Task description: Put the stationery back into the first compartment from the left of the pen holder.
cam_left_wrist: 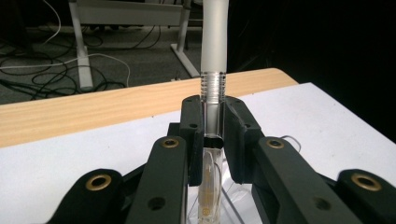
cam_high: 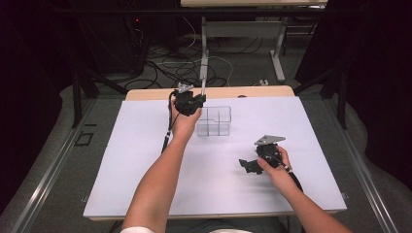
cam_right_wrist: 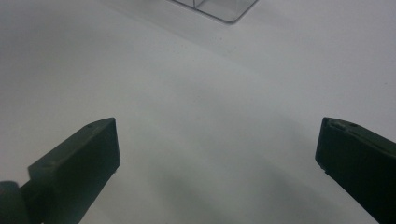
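Standing upright between the pads of the left gripper [cam_left_wrist: 212, 140], a slim clear tube [cam_left_wrist: 212, 88] with a ribbed neck and a frosted upper part; clamped at the ribbed section, jaws drawn narrow around it. Lower end of tube showing yellowish markings, too blurred to read, and reaching down toward a clear plastic edge beneath the jaws, probably the organizer's wall.

Seen from the high view: left gripper [cam_high: 194, 103] held over the far left side of a clear plastic compartment organizer [cam_high: 214, 121], tube [cam_high: 203, 80] rising thin and vertical above it. Whether the tube's tip sits inside a compartment or just beside the wall cannot be told.

Organizer resting on a white sheet [cam_high: 145, 160] covering most of a wooden table [cam_high: 145, 93], near the far edge. Corner of the organizer [cam_right_wrist: 219, 9] visible at the top of the right gripper view.

Right gripper [cam_high: 250, 166] low over the sheet, well apart from the organizer, toward the near right; jaws spread wide with nothing between them but bare white sheet [cam_right_wrist: 210, 116].
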Demonstrator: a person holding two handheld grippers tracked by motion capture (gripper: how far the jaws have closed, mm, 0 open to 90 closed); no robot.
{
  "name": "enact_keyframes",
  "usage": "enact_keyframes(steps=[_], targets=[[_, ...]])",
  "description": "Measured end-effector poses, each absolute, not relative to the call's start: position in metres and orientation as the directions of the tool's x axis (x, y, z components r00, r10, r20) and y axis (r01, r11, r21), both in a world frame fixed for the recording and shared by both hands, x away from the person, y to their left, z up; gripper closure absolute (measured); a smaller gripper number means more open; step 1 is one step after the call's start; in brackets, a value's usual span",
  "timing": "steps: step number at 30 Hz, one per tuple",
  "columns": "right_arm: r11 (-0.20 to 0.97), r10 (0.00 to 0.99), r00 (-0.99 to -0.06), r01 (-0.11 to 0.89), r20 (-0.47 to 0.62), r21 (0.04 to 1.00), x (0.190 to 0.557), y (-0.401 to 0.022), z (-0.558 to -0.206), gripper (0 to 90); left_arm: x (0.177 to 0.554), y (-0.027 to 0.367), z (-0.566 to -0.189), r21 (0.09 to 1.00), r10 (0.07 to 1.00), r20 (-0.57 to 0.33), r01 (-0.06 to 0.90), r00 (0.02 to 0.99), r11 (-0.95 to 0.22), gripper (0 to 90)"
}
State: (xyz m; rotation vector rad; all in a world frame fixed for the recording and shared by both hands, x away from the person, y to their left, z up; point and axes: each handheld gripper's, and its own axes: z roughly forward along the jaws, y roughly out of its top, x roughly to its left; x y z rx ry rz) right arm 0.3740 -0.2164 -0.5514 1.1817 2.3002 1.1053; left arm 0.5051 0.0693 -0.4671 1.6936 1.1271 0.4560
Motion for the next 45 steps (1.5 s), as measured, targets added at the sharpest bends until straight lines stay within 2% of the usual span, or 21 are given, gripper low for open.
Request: enact_keyframes(steps=[8, 17, 19, 21, 28, 33, 38, 42, 45], targets=[[0.353, 0.792, -0.607, 0.549, 0.070, 0.758, 0.374, -0.216, -0.552, 0.0, 0.502, 0.065, -0.486, 0.870, 0.845, -0.204, 0.488, 0.495, -0.076, 79.3], [0.368, 0.786, -0.615, 0.550, 0.066, 0.750, 0.374, -0.215, -0.553, 0.1, 0.496, 0.069, -0.490, 0.855, 0.839, -0.200, 0.509, 0.506, -0.103, 78.5], [0.371, 0.781, -0.622, 0.543, 0.063, 0.753, 0.374, -0.215, -0.554, 0.3, 0.494, 0.071, -0.489, 0.853, 0.833, -0.211, 0.513, 0.511, -0.098, 73.8], [0.373, 0.780, -0.622, 0.539, 0.059, 0.755, 0.374, -0.215, -0.554, 0.5, 0.490, 0.074, -0.487, 0.861, 0.825, -0.185, 0.492, 0.534, -0.126, 70.0], [0.375, 0.781, -0.621, 0.547, 0.063, 0.749, 0.375, -0.215, -0.555, 0.6, 0.474, 0.088, -0.478, 0.860, 0.795, -0.211, 0.495, 0.568, -0.125, 57.8], [0.373, 0.786, -0.615, 0.550, 0.061, 0.747, 0.375, -0.215, -0.555, 0.8, 0.458, 0.096, -0.471, 0.858, 0.766, -0.240, 0.500, 0.596, -0.121, 41.9], [0.378, 0.786, -0.616, 0.545, 0.052, 0.748, 0.375, -0.216, -0.555, 0.9, 0.438, 0.108, -0.464, 0.861, 0.736, -0.257, 0.495, 0.626, -0.120, 36.1], [0.368, 0.790, -0.610, 0.552, 0.061, 0.748, 0.375, -0.216, -0.554, 0.9, 0.422, 0.118, -0.463, 0.866, 0.706, -0.270, 0.486, 0.655, -0.120, 35.0], [0.371, 0.790, -0.610, 0.550, 0.057, 0.748, 0.375, -0.216, -0.554, 0.9, 0.411, 0.124, -0.463, 0.880, 0.707, -0.226, 0.451, 0.670, -0.146, 33.2]])
